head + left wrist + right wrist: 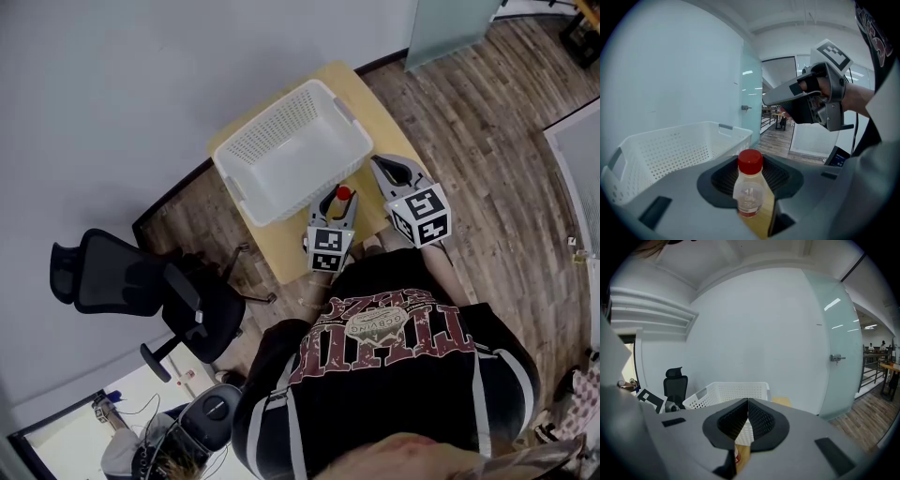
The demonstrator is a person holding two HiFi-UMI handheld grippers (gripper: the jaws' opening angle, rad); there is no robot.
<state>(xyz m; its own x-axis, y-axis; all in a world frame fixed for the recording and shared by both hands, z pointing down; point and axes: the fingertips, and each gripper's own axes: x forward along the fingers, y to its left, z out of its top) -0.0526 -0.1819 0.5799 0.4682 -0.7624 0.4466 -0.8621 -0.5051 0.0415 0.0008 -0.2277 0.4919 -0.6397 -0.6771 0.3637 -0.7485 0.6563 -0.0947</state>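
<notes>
A small clear bottle (749, 192) with a red cap (343, 193) stands between the black pads of my left gripper (751, 174). The jaws sit close on both sides of it, over yellow wood. In the head view my left gripper (341, 201) is at the table's near edge, just in front of the white basket (272, 127). My right gripper (379, 163) hovers beside it on the right, a hand holding it (765, 100). Its jaws (748, 403) meet in a line with nothing between them, pointing toward the basket (726, 391).
The perforated basket (670, 150) is empty and covers most of the small wooden table (375, 103). A black office chair (141, 286) stands to the left on the wood floor. A pale wall lies behind; a glass partition (834, 348) and door are to the right.
</notes>
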